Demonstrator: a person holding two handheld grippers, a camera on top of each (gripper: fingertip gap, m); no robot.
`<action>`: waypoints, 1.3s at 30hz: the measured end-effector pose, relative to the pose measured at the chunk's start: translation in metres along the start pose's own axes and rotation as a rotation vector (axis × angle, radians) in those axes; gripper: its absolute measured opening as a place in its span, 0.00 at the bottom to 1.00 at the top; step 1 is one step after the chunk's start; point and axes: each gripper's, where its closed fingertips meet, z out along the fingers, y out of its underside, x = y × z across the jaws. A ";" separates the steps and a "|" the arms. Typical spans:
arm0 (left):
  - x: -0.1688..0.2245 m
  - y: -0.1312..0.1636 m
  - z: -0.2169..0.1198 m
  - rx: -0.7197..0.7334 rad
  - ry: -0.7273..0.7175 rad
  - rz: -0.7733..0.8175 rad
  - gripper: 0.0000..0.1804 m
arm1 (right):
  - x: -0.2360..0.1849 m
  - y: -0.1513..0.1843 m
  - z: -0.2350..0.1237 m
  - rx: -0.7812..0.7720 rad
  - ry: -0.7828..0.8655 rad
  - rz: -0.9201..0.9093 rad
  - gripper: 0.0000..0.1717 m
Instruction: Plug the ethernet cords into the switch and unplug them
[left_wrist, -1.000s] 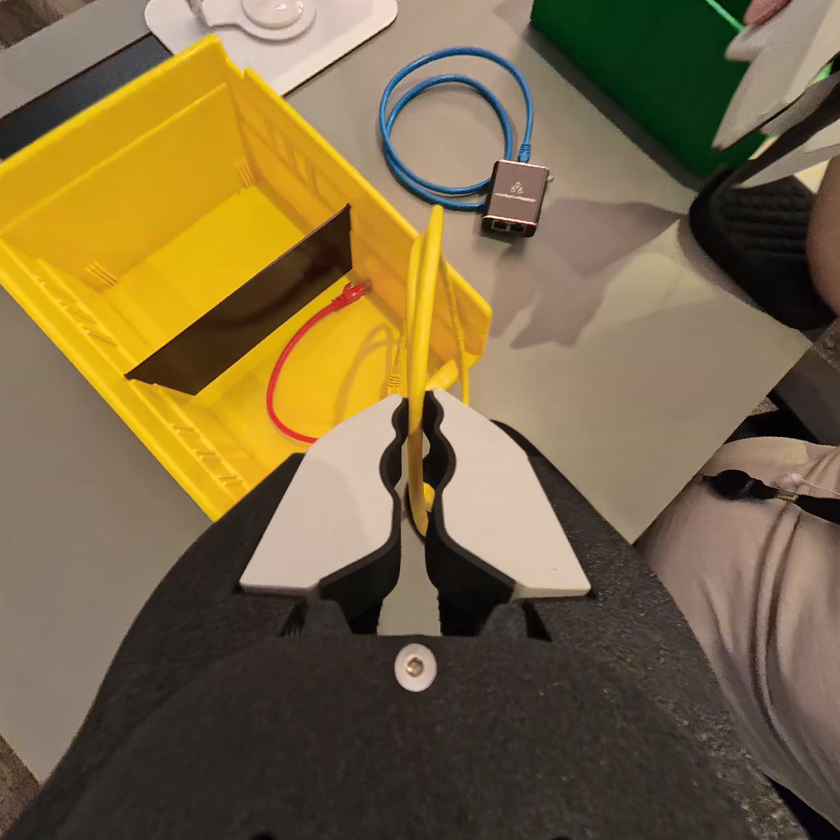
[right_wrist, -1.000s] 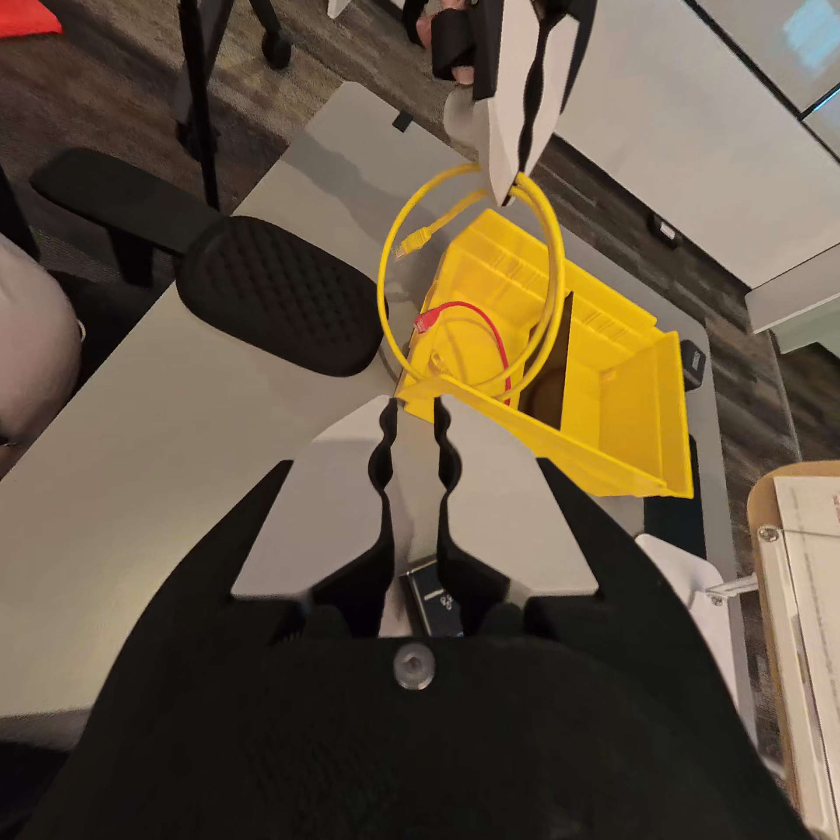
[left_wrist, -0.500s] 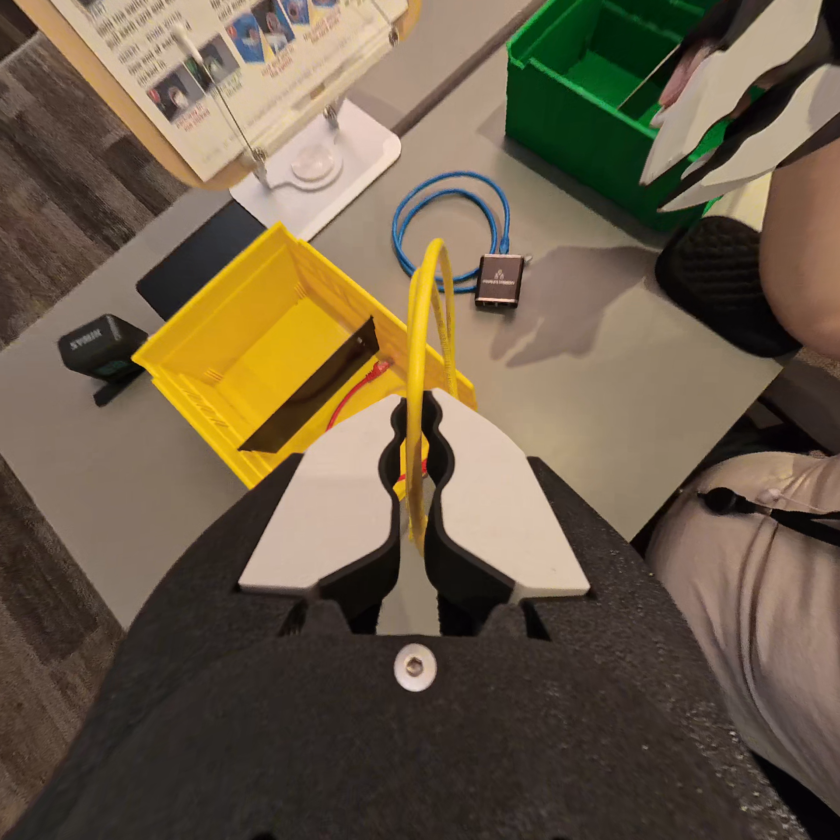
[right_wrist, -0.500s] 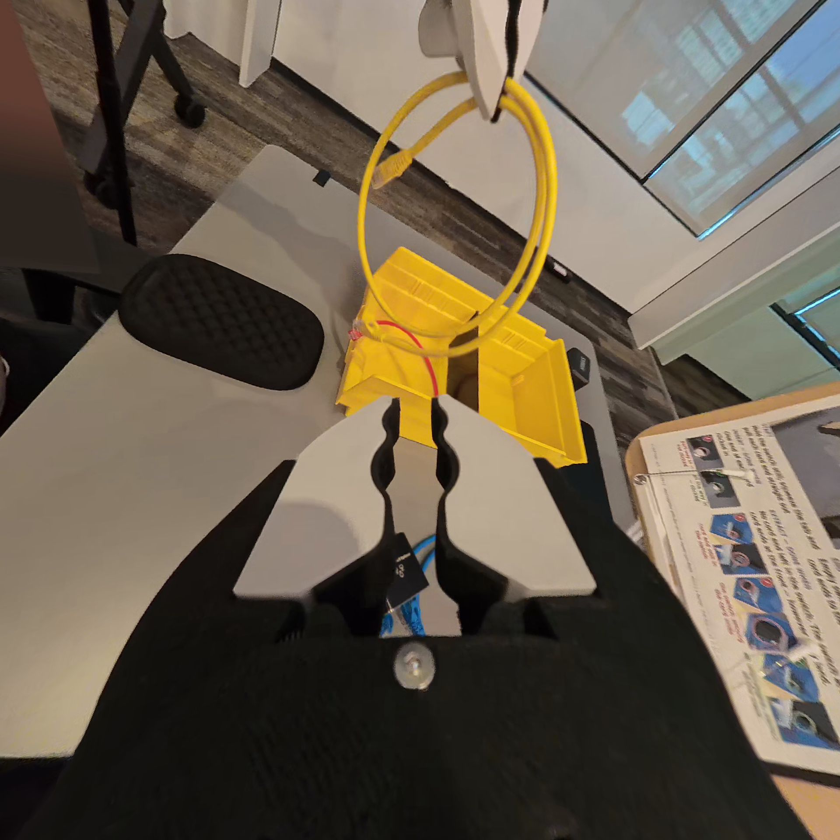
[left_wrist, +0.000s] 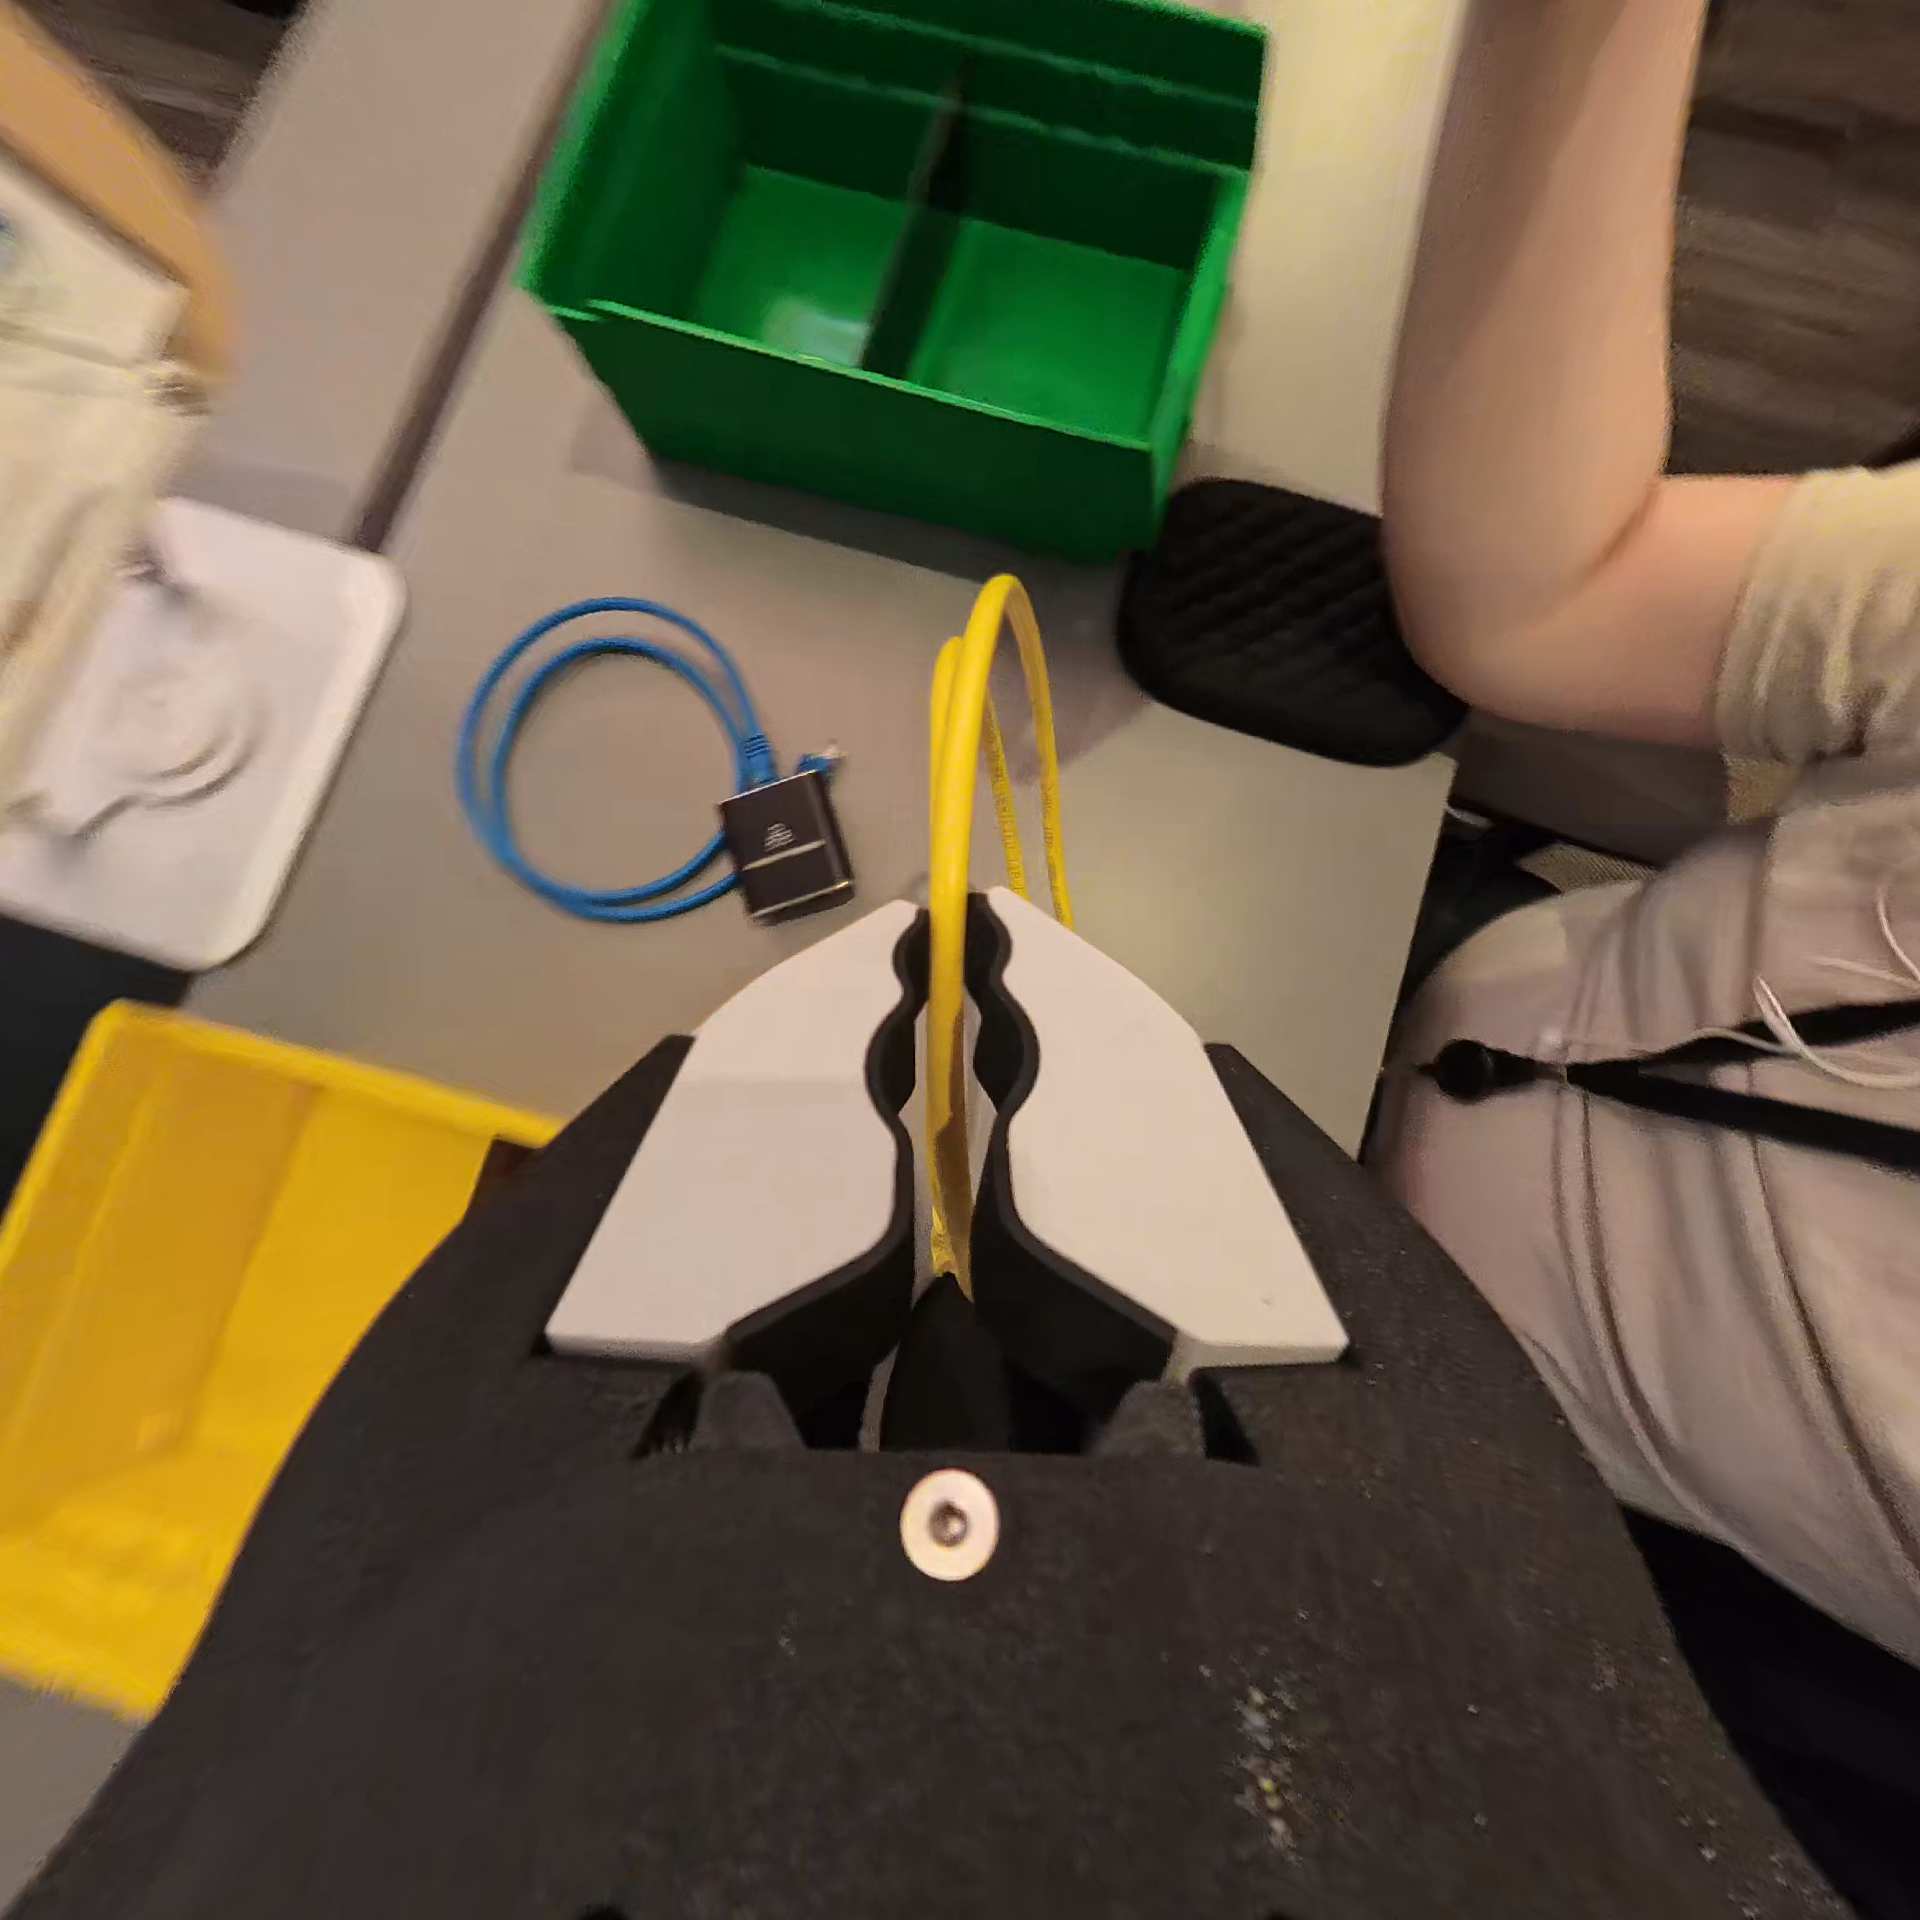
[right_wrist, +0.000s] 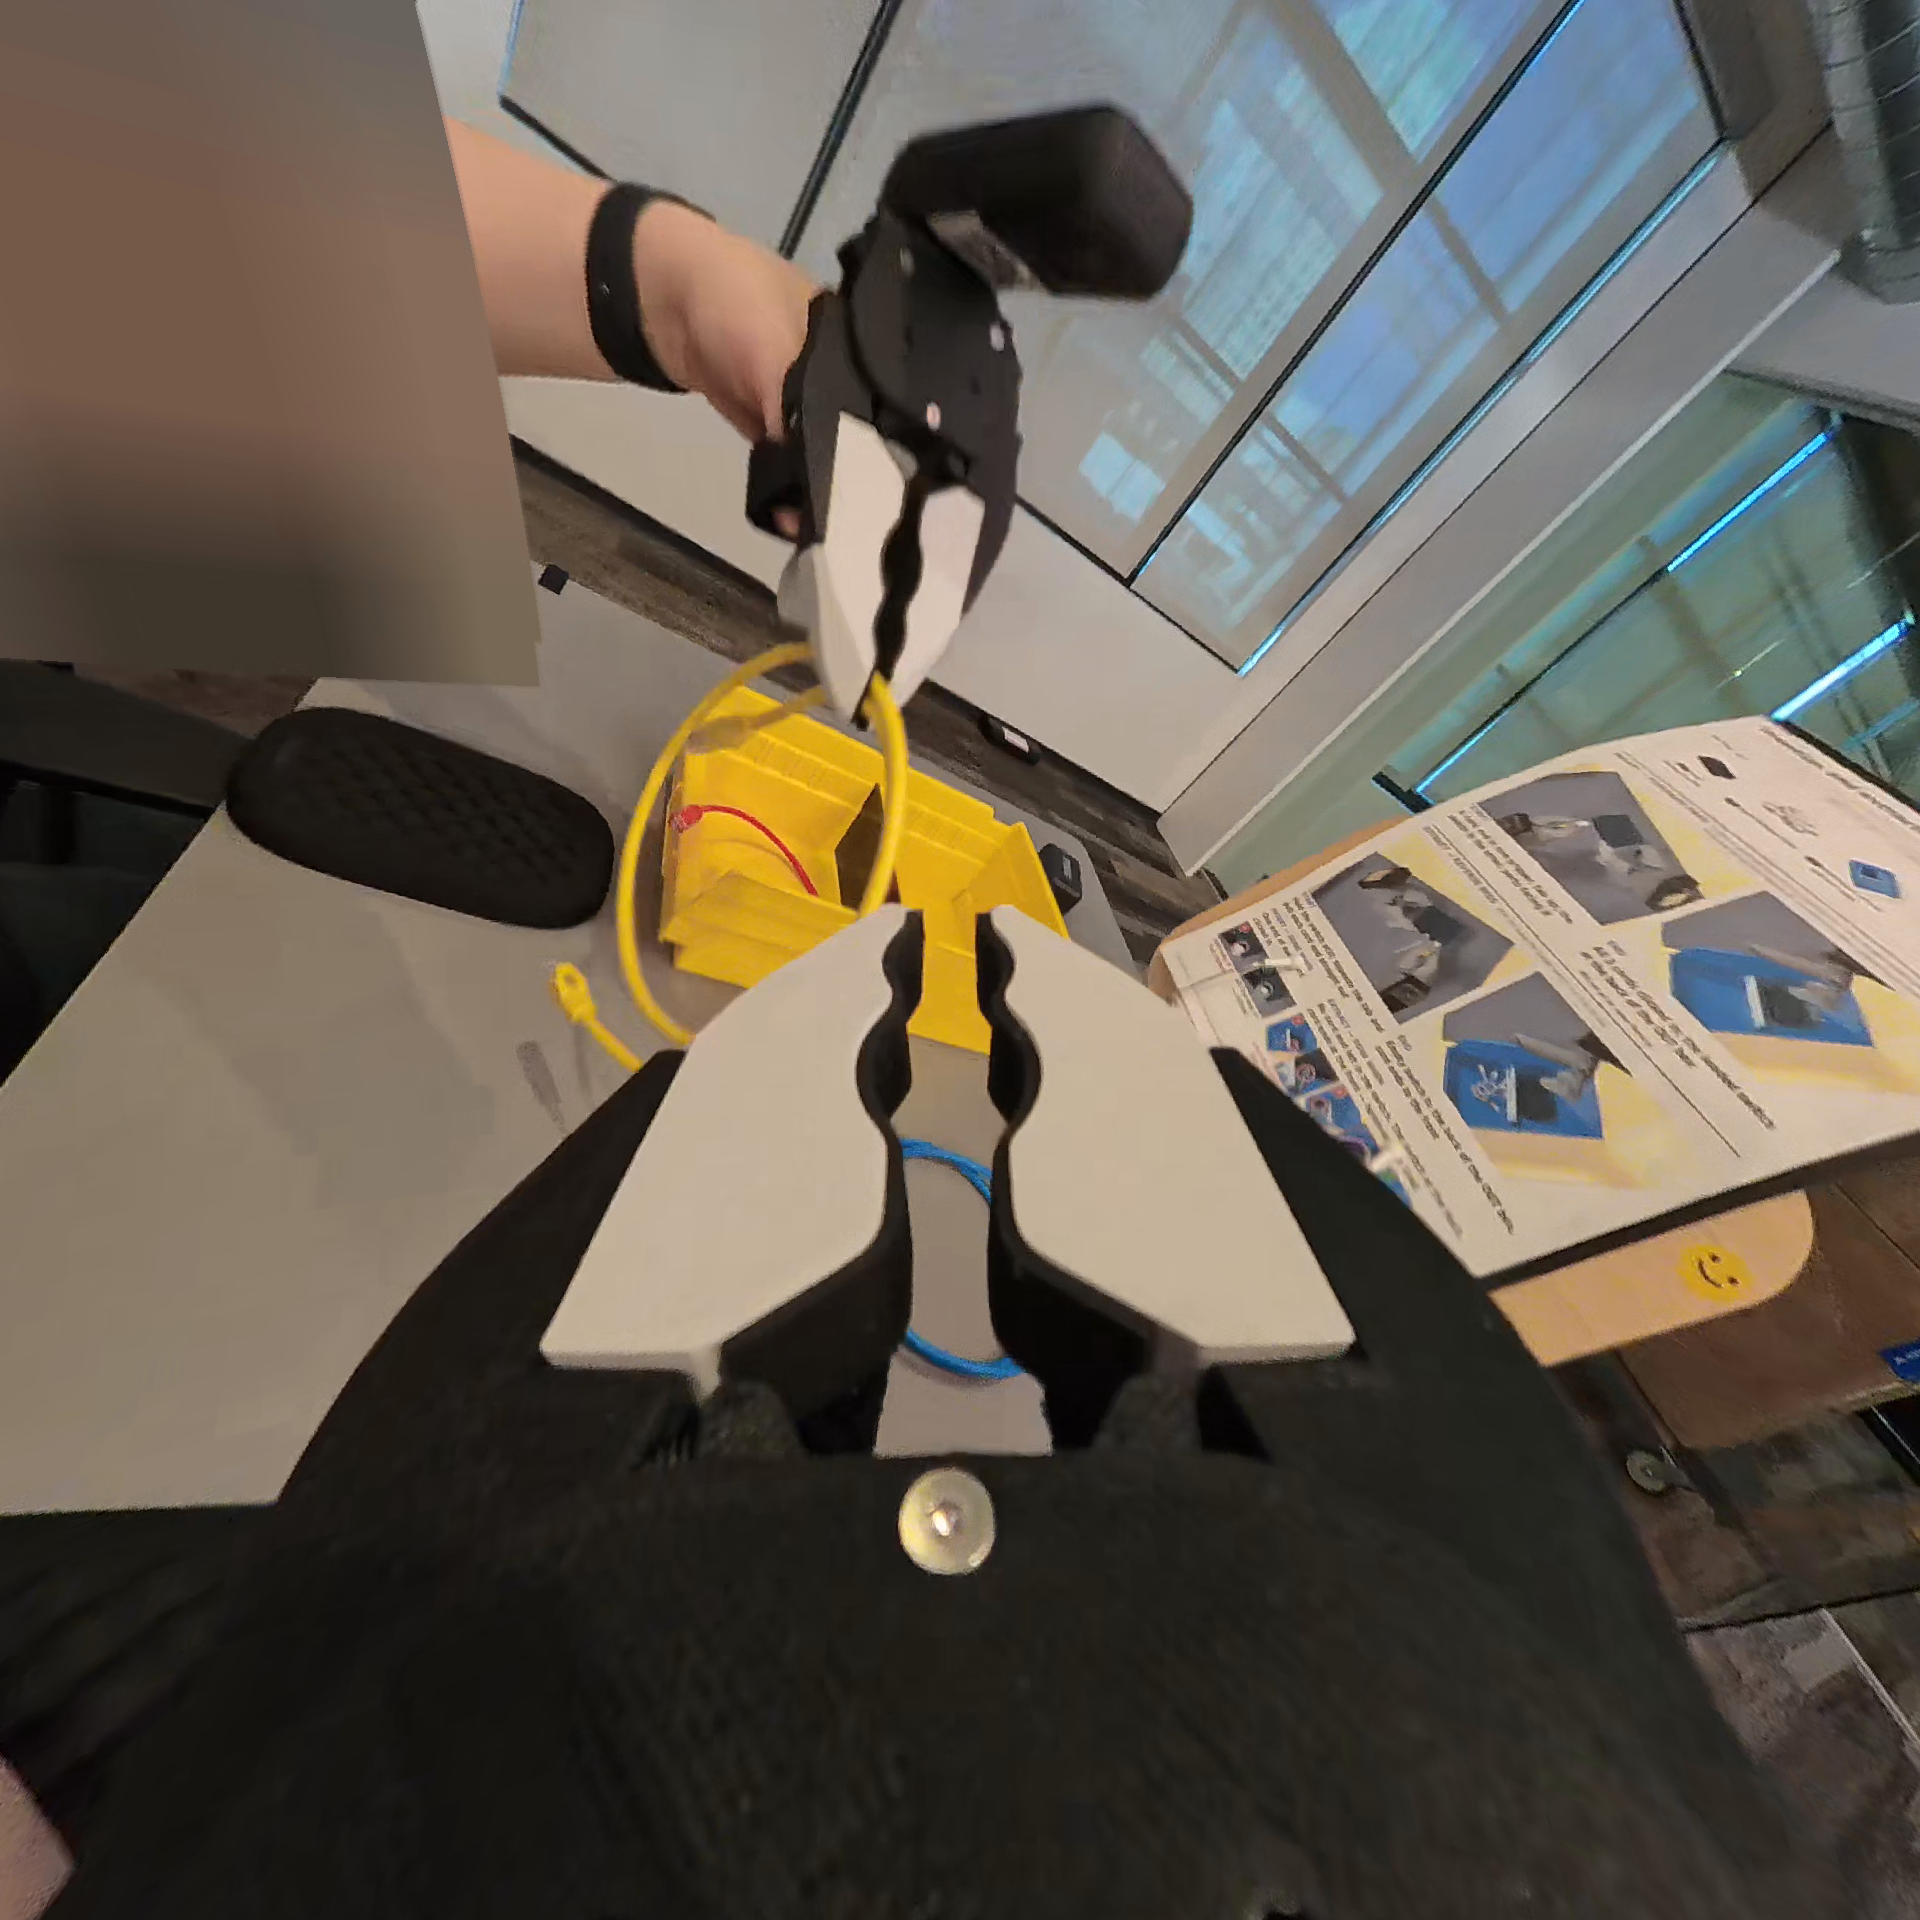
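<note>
Grey table (left_wrist: 1226, 935) carries green bin (left_wrist: 894, 447), yellow bin (left_wrist: 156, 1299), switch (left_wrist: 787, 847).

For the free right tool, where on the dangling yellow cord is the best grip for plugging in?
Probably just behind the yellow cord's loose plug, approached from above with the right tool: the plug lies flat on the table, its short tail exposed.

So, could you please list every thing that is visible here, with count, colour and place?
Cable: 1, yellow, looped, held in the left gripper.
Cable: 1, blue, coiled on the table beside the switch.
Cable: 1, red, inside the yellow bin.
Switch: 1, dark, on the table.
Bin: 1, yellow, on the table.
Bin: 1, green, divided, nothing seen inside.
Table: 1, grey.
Instruction board: 1, on a stand.
Armrest: 1, black.
Left gripper: shut on the yellow cable.
Right gripper: open, holding nothing.
</note>
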 end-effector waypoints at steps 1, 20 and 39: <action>0.004 -0.001 0.019 -0.019 0.053 0.022 0.03 | 0.000 0.004 -0.003 -0.017 -0.001 0.000 0.06; -0.065 0.012 0.249 -0.264 0.320 0.054 0.09 | 0.015 0.032 -0.020 -0.032 0.023 0.039 0.05; -0.056 0.174 0.015 0.032 -0.283 0.202 0.26 | 0.008 0.036 0.009 -0.044 -0.068 0.053 0.05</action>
